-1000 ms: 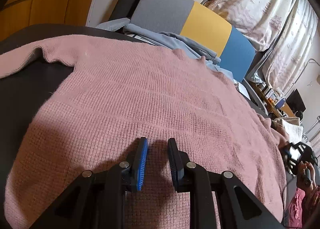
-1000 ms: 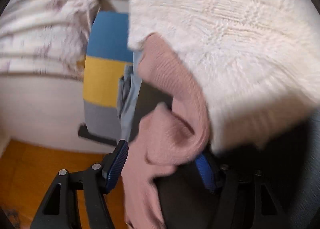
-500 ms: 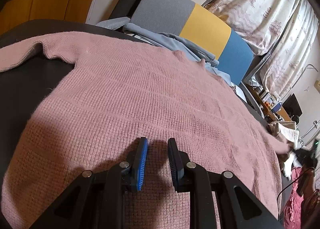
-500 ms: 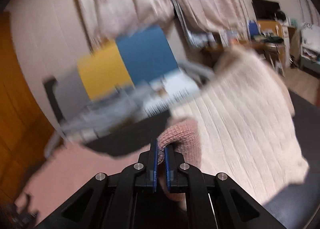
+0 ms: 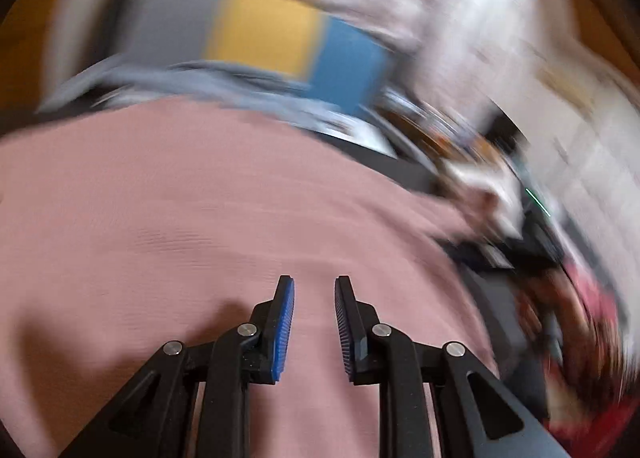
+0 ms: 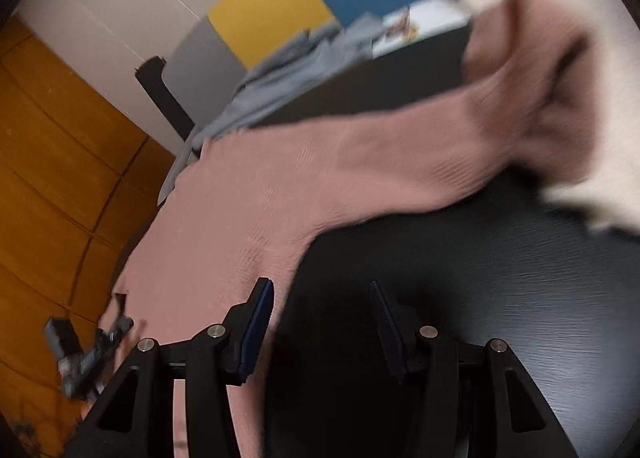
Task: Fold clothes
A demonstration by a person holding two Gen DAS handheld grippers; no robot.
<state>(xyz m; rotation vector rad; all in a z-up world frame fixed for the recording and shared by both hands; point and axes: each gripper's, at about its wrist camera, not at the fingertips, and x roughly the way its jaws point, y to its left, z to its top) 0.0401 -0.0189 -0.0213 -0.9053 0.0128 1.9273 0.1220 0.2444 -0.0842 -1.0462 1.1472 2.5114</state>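
Observation:
A pink knit sweater lies spread on the black table. My left gripper hovers just over its body, pads a narrow gap apart with nothing between them; this view is blurred by motion. My right gripper is over the table's bare part beside the sweater's edge. Its jaws are opening and nothing is between them. The pink sleeve stretches away to the upper right, its cuff end resting on a cream knit sweater.
A chair with a grey, yellow and blue back stands behind the table, a light blue garment draped at its foot. Pale curtains hang at the right. Orange wooden floor lies left of the table.
The right gripper was shut on the pink sleeve's cuff; now its jaws are apart and the sleeve lies free. Both views have swung and rolled; the left one is blurred.

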